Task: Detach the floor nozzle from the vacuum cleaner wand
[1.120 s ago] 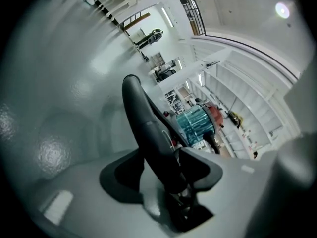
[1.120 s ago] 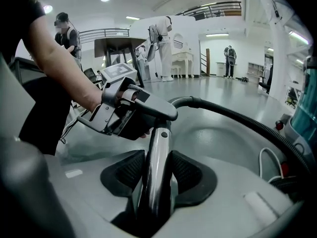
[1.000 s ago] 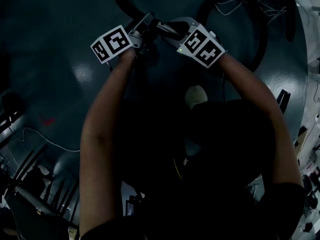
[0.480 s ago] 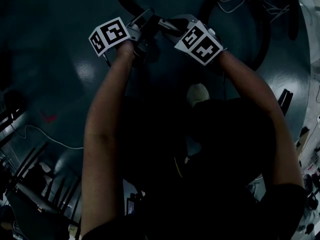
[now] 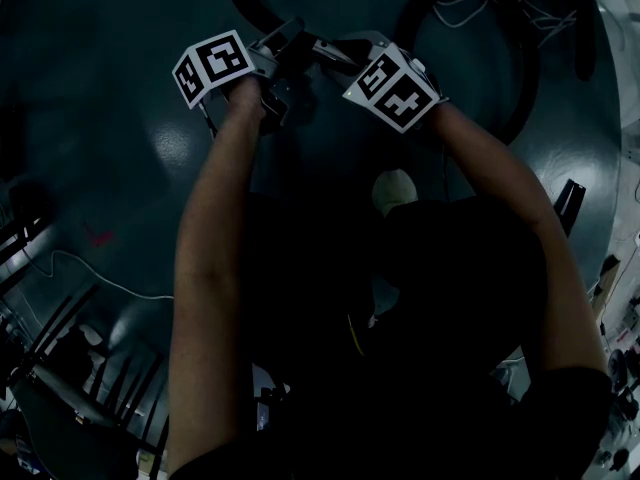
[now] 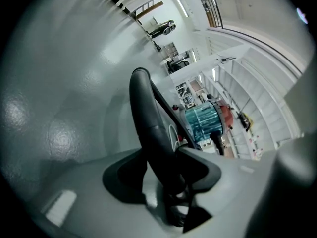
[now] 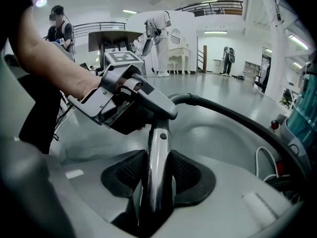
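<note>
A glossy grey floor (image 5: 100,98) spreads under everything. Well beyond the left gripper's (image 6: 163,176) fingers stands the teal vacuum cleaner (image 6: 205,123). Its black hose (image 7: 237,117) curves back to the dark handle (image 6: 148,118), which those fingers clamp. The right gripper (image 7: 158,176) is closed tight on the shiny wand (image 7: 157,148). Just past its fingers, the left gripper and a forearm (image 7: 54,58) crowd the handle.

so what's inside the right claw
A shiny metal wand tube, gripped between the black ribbed pads of the right claw. Its lower end is hidden under the claw; the left claw partly covers the dark curved handle above.
</note>
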The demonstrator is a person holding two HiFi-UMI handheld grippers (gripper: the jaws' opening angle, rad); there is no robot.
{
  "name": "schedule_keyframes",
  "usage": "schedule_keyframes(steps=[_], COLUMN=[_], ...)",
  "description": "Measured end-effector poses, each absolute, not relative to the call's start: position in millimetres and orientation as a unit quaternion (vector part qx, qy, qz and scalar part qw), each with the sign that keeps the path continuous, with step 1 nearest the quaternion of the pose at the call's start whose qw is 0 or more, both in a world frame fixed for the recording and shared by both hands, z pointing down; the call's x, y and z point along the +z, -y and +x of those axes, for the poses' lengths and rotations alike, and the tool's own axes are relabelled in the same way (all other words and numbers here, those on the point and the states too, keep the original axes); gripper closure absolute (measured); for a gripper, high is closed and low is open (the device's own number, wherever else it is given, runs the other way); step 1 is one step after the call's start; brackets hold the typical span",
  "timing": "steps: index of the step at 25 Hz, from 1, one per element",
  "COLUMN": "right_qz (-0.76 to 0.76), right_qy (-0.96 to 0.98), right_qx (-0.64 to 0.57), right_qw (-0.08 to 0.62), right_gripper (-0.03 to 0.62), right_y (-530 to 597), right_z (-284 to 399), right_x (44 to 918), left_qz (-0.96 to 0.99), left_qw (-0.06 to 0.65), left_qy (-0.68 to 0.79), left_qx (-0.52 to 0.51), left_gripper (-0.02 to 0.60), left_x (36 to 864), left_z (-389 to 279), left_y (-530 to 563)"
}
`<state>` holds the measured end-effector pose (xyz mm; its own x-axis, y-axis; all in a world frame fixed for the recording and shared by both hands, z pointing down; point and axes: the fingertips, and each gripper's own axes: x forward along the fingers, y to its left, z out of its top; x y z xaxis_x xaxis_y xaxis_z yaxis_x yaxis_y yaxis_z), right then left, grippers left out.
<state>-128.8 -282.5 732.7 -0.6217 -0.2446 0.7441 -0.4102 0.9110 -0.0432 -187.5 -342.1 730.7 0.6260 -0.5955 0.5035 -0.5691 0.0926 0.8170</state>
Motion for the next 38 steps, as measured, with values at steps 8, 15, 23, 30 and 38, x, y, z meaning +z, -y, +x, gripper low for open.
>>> schedule_keyframes(steps=[8, 15, 23, 30, 38], right_qz=[0.176, 0.174, 0.163, 0.17, 0.163], right_qy=[0.893, 0.887, 0.889, 0.881, 0.889], right_qx=[0.116, 0.12, 0.142, 0.154, 0.157], right_qw=[0.397, 0.41, 0.404, 0.415, 0.399], right_gripper=[0.427, 0.428, 0.427, 0.428, 0.425], right_y=[282, 281, 277, 269, 268], right_z=[-128, -127, -130, -127, -128], right_x=[736, 736, 740, 743, 742], left_qz=[0.673, 0.669, 0.662, 0.662, 0.644], left_qw=[0.606, 0.618, 0.625, 0.631, 0.639], left_qy=[0.424, 0.413, 0.413, 0.405, 0.415], left_qx=[0.001, 0.006, 0.008, 0.013, -0.068], left_gripper=[0.387, 0.39, 0.394, 0.391, 0.405], left_x=[732, 735, 737, 745, 738], left_z=[-187, -187, -189, -191, -193], left_y=[344, 345, 342, 341, 342])
